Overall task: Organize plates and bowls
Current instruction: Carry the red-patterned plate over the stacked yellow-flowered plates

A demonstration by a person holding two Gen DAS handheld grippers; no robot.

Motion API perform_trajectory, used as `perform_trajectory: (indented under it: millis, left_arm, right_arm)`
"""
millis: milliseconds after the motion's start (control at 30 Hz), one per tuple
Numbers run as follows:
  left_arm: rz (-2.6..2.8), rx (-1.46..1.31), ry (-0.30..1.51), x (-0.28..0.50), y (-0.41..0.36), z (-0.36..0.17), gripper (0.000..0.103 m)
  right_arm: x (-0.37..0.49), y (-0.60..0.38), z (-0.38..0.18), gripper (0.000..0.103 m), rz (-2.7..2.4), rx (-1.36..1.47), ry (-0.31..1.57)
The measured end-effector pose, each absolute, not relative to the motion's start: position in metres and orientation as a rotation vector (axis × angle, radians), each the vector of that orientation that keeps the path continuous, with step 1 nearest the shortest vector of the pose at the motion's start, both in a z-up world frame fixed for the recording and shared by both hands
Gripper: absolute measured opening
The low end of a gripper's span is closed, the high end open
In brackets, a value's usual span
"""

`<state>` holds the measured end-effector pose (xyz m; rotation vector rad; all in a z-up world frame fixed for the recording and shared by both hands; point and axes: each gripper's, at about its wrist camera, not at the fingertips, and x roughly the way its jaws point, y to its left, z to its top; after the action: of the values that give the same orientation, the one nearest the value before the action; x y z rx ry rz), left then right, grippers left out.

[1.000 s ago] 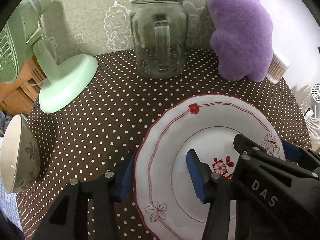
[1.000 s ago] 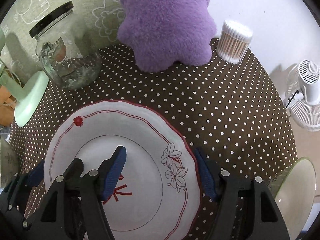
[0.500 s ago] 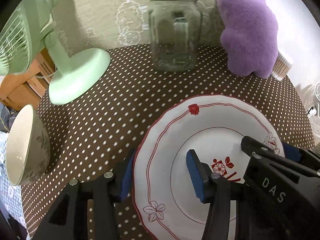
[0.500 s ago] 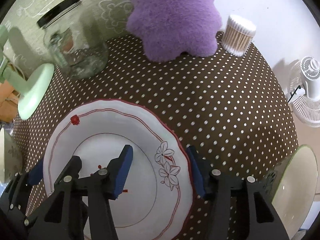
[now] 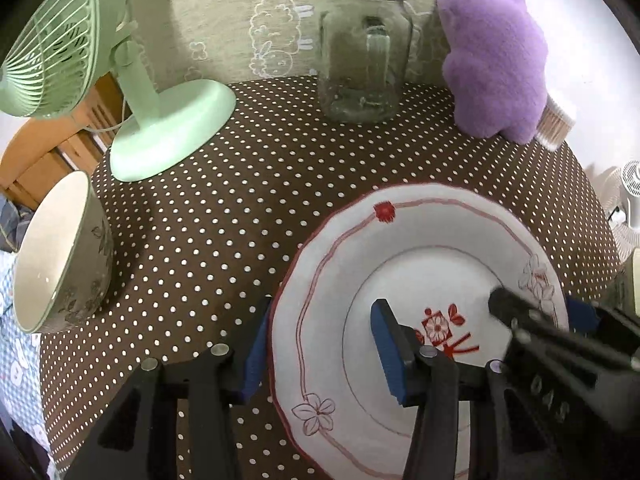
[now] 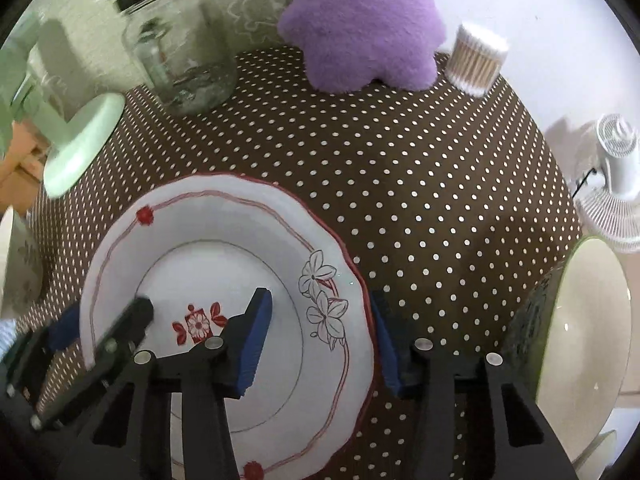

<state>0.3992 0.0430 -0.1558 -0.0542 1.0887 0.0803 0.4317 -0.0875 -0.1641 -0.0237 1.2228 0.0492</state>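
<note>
A white plate with red trim and flower prints lies on the dotted brown tablecloth, seen in the left wrist view point(image 5: 420, 264) and the right wrist view point(image 6: 224, 248). My left gripper point(image 5: 320, 356) is open and straddles the plate's left rim. My right gripper point(image 6: 320, 344) is open and straddles the plate's right rim. A green bowl with a cream inside point(image 5: 60, 256) stands at the table's left edge. A second green bowl point(image 6: 576, 320) stands at the right edge.
At the back stand a mint desk fan point(image 5: 132, 92), a glass jar with a black lid point(image 5: 364, 52), a purple plush cushion point(image 5: 496, 52) and a tub of cotton swabs point(image 6: 476, 56). A white fan point(image 6: 612, 184) stands beyond the table's right edge.
Both grippers have drawn back toward the near side, so the plate and back objects sit farther off and both bowls show more. The jaws stay open around the plate's rims.
</note>
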Motion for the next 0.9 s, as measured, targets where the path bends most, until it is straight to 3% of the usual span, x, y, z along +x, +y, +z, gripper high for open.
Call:
perform_trajectory:
  millis: [267, 900]
  left_arm:
    - [0.066, 0.009, 1.056, 0.382, 0.046, -0.141, 0.049]
    - [0.025, 0.033, 1.074, 0.33, 0.06, -0.124, 0.049]
  right_arm:
    - [0.398, -0.089, -0.16, 0.043, 0.056, 0.042, 1.263]
    - [0.341, -0.09, -0.129, 0.043, 0.041, 0.047, 1.254]
